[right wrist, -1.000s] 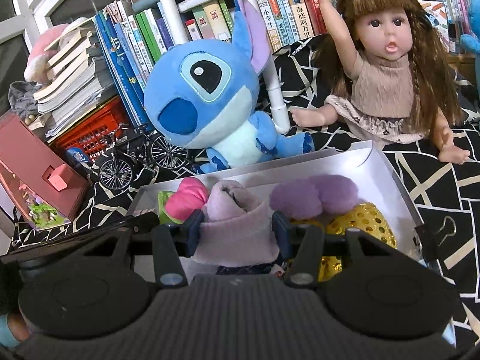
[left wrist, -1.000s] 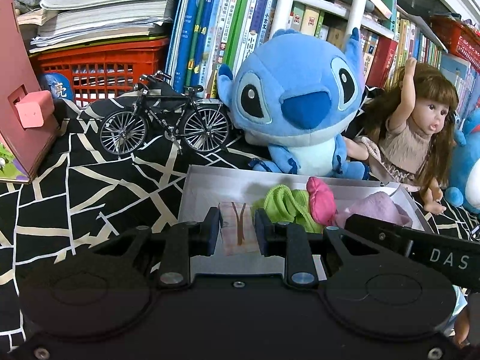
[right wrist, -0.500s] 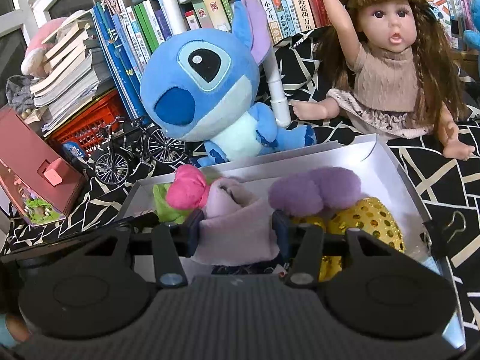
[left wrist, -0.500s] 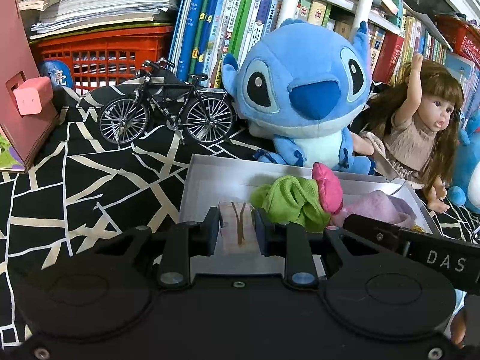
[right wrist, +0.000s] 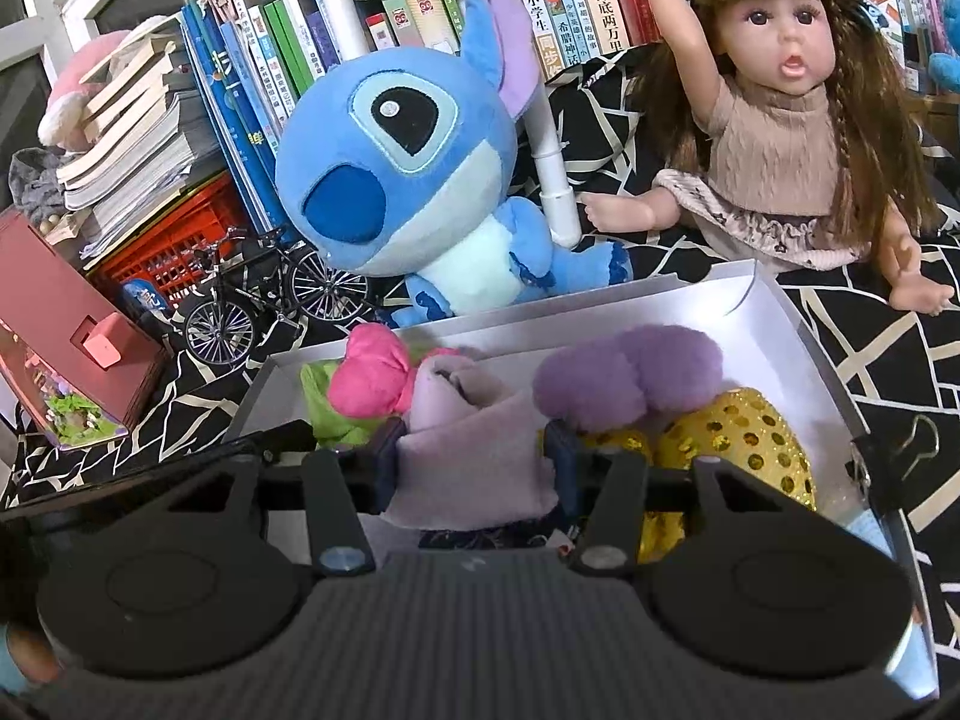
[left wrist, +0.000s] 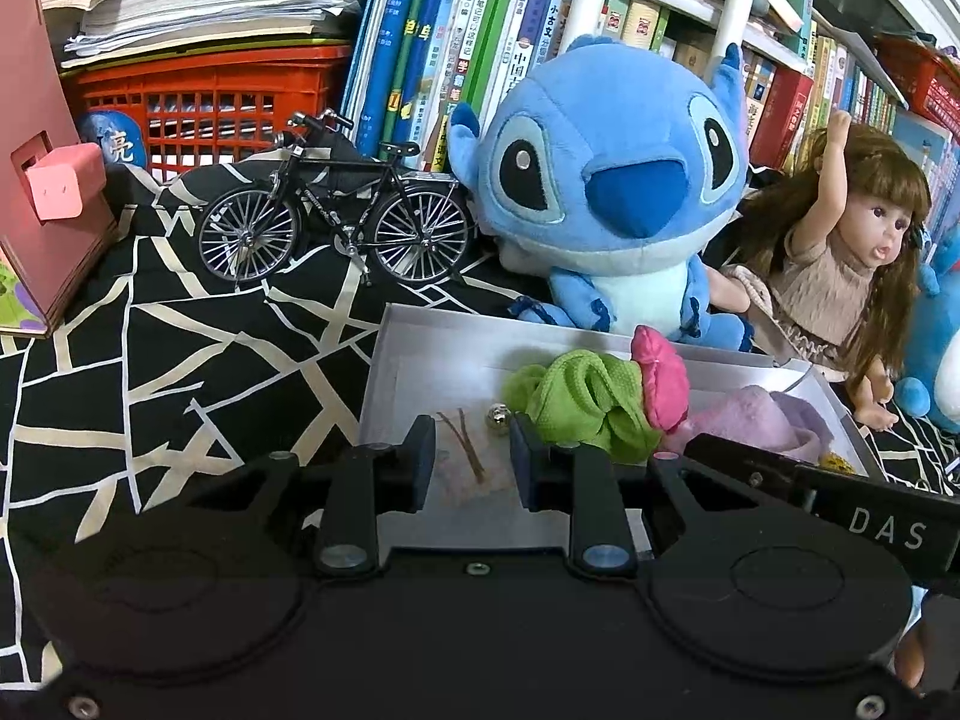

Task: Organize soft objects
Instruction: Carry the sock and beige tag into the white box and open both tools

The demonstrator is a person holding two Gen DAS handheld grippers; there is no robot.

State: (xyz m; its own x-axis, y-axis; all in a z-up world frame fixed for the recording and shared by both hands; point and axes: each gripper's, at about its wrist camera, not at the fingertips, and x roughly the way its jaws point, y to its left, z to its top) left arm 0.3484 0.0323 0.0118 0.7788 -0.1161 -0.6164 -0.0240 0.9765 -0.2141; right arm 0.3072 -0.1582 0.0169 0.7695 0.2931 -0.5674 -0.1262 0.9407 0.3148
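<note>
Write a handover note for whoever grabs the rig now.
Left gripper: shut on a thin pale piece with a brown twig mark, over the near left part of the white box. I can't tell what it is.
Right gripper: shut on a lilac cloth roll, over the box.
Already in the box: green cloth, pink piece, purple plush, gold sequinned item.
Left to do: probably set both held pieces down in the box and release.

Bright even light, sharp, fisheye-warped edges
</note>
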